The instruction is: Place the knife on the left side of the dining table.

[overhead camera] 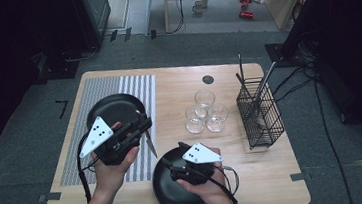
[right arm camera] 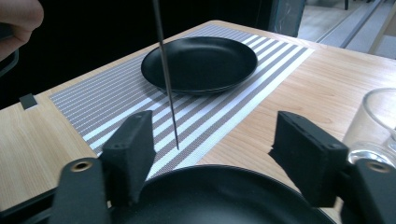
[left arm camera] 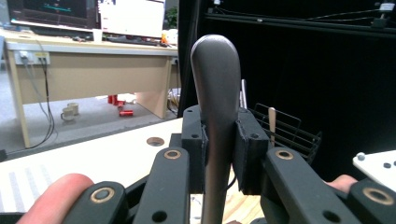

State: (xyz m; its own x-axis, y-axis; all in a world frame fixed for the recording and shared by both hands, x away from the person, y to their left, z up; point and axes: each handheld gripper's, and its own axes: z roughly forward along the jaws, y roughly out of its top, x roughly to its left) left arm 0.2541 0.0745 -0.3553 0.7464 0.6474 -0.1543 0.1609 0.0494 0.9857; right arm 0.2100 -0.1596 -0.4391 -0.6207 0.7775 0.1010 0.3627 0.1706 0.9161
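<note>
My left gripper (overhead camera: 143, 125) is shut on a grey-handled knife (left arm camera: 215, 70). The rounded handle end sticks up between the pads, and the blade (overhead camera: 150, 142) hangs down over the striped placemat (overhead camera: 132, 86). In the right gripper view the blade (right arm camera: 166, 70) shows edge-on, its tip just above the mat. My right gripper (overhead camera: 174, 157) stands open over the far rim of the near black plate (overhead camera: 173, 198), with nothing pressed between its jaws (right arm camera: 212, 140). A second black plate (overhead camera: 114, 108) sits on the mat behind the left gripper.
Three clear glasses (overhead camera: 205, 112) stand grouped at the table's middle. A black wire basket (overhead camera: 260, 114) with several utensils stands at the right. A small dark round hole (overhead camera: 208, 79) lies near the far edge.
</note>
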